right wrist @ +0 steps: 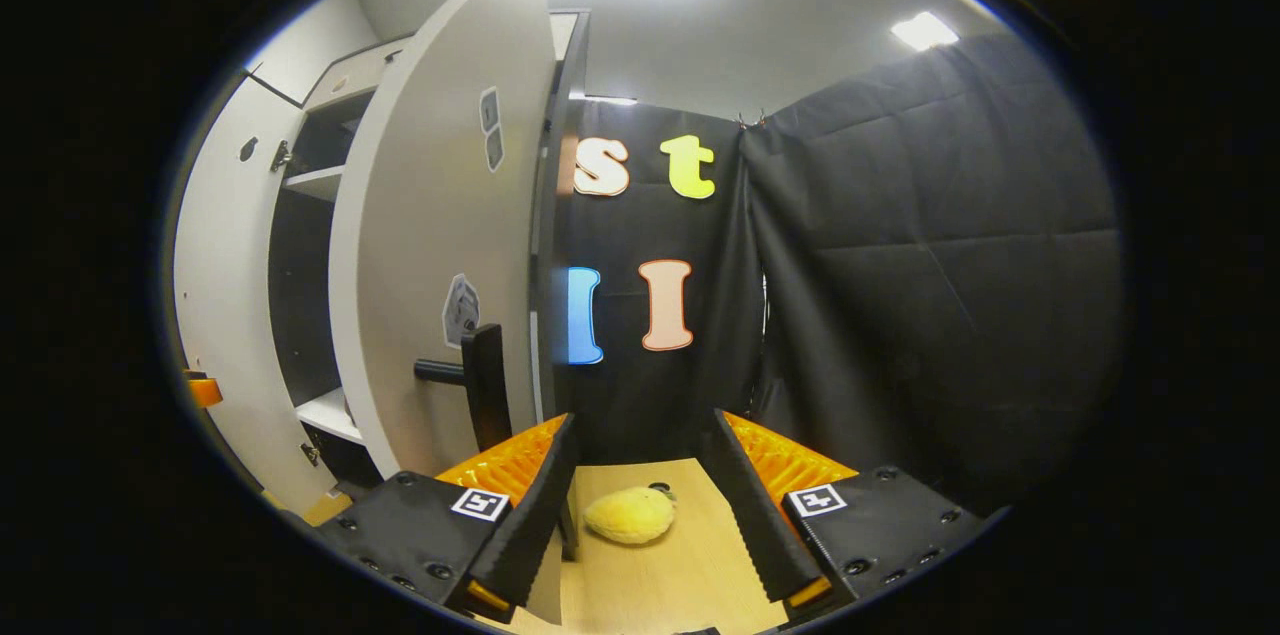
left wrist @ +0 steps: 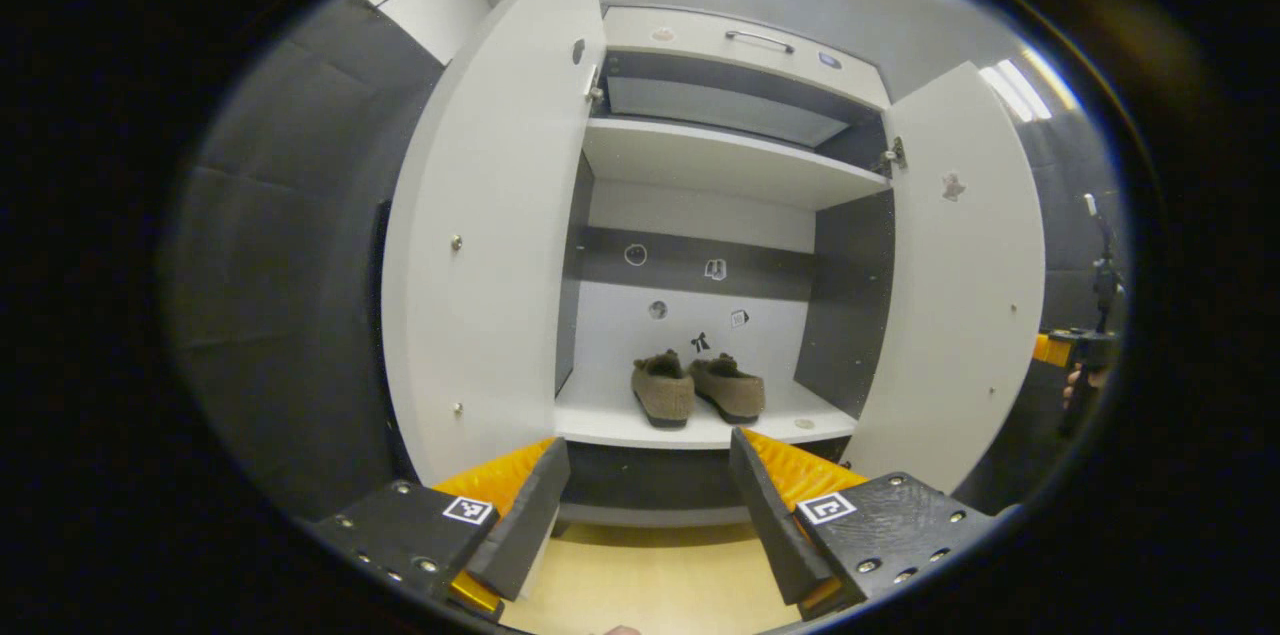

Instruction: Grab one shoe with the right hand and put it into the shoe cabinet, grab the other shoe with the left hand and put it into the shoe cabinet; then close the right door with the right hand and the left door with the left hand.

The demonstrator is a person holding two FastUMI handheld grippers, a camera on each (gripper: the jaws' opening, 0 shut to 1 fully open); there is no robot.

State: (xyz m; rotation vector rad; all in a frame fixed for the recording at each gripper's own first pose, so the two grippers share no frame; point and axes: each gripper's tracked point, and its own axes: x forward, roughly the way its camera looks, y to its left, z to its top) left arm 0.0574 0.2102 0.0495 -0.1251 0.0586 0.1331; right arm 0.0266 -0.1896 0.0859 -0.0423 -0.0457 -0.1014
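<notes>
Now both shoes (left wrist: 695,387) sit inside; right door's handle (right wrist: 470,385), upright, stands just upper left of the right tongs (right wrist: 640,475), both tongs (left wrist: 650,505) wide open, empty.

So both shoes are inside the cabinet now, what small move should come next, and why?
Probably bring the right gripper left to the right door and begin pushing it shut. Both shoes sit on the lower shelf, both doors stand open, and the right gripper is open and empty beside that door's handle.
</notes>
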